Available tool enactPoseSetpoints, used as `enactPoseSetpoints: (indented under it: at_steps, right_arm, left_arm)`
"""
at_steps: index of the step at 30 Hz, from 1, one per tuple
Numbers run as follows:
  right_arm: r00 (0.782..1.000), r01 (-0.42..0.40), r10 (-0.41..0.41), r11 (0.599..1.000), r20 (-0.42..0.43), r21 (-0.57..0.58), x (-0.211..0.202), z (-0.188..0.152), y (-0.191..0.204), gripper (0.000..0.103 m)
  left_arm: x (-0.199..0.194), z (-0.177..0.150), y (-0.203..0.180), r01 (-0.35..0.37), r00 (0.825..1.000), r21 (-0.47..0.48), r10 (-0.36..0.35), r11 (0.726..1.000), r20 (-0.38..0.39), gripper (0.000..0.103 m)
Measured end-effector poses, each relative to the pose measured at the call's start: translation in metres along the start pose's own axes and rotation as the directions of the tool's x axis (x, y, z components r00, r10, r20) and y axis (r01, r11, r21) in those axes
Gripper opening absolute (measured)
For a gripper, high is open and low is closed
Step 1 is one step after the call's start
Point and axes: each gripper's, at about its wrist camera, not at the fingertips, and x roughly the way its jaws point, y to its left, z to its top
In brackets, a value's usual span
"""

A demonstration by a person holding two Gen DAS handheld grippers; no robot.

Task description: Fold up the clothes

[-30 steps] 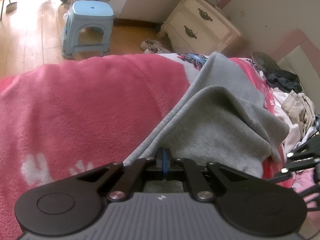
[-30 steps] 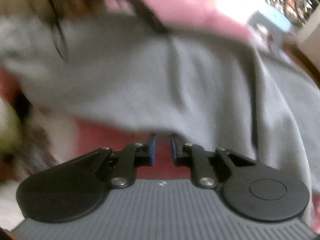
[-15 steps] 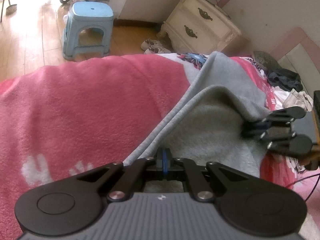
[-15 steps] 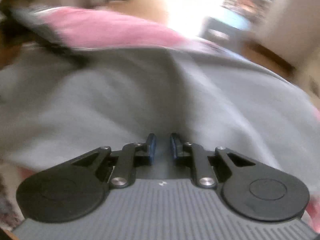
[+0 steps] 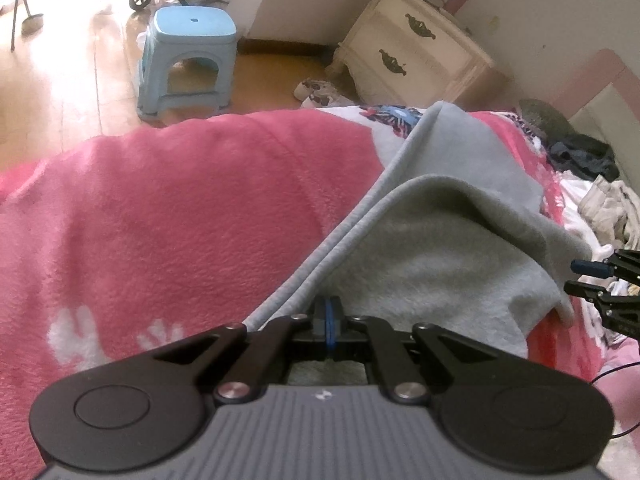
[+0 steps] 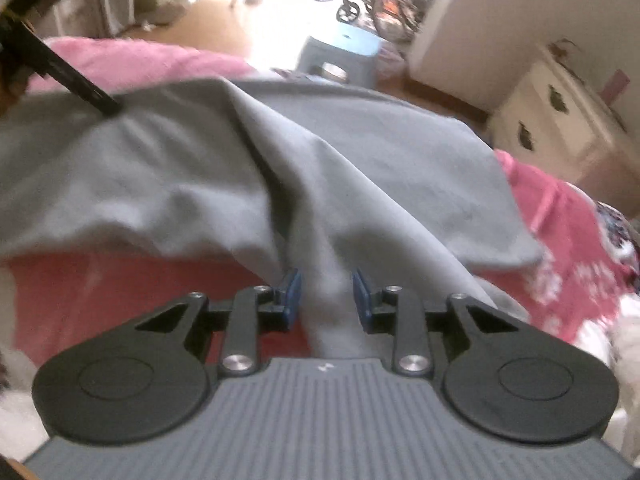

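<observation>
Left tool [image 5: 328, 316] pinches the grey garment [image 5: 432, 264] edge, anchoring it; right tool [image 6: 326, 294] spread at its far corner, fabric between.

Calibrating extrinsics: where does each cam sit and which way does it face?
Left wrist: on the left gripper, shut on the grey fleece garment's edge; faces across the pink blanket toward the blue plastic stool; right gripper at right edge.
Right wrist: on the right gripper, open astride a garment fold; left gripper at upper left.
Shared: garment, blanket, stool, cream drawer nightstand.
</observation>
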Motion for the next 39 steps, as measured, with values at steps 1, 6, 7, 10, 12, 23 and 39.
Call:
enactPoseSetpoints:
  at_steps: [1, 6, 7, 10, 12, 23, 39]
  right_arm:
    - [1.000, 0.001, -0.001, 1.000, -0.006, -0.010, 0.004, -0.002, 0.000, 0.030]
    - [0.999, 0.005, -0.008, 0.998, -0.042, -0.061, 0.031, -0.014, 0.005, 0.041]
    - [0.999, 0.007, -0.011, 0.997, -0.054, -0.077, 0.034, -0.016, 0.008, 0.040]
    - [0.996, 0.058, -0.066, 0.991, -0.057, -0.122, 0.042, -0.022, 0.011, 0.034]
    - [0.996, 0.075, -0.079, 0.994, -0.043, -0.080, 0.034, -0.021, 0.006, 0.009]
    - [0.934, 0.303, -0.302, 0.953, 0.191, 0.021, -0.010, 0.045, -0.060, 0.006]
    - [0.986, 0.164, -0.166, 0.978, 0.002, -0.131, 0.102, 0.120, -0.095, 0.081]
  left_arm:
    - [0.000, 0.000, -0.002, -0.011, 1.000, 0.001, 0.011, 1.000, 0.000, 0.003]
    - [0.001, -0.001, -0.013, -0.080, 0.997, -0.017, 0.080, 0.997, 0.009, 0.003]
    - [0.001, -0.002, -0.016, -0.093, 0.996, -0.013, 0.093, 0.996, 0.012, 0.003]
    - [0.001, -0.002, -0.021, -0.120, 0.993, 0.000, 0.120, 0.993, 0.018, 0.003]
    - [0.000, -0.004, -0.024, -0.133, 0.991, 0.007, 0.132, 0.991, 0.024, 0.003]
    - [0.000, -0.009, -0.034, -0.167, 0.985, 0.058, 0.164, 0.984, 0.058, 0.003]
    - [-0.002, -0.015, -0.029, -0.146, 0.987, 0.057, 0.142, 0.988, 0.071, 0.003]
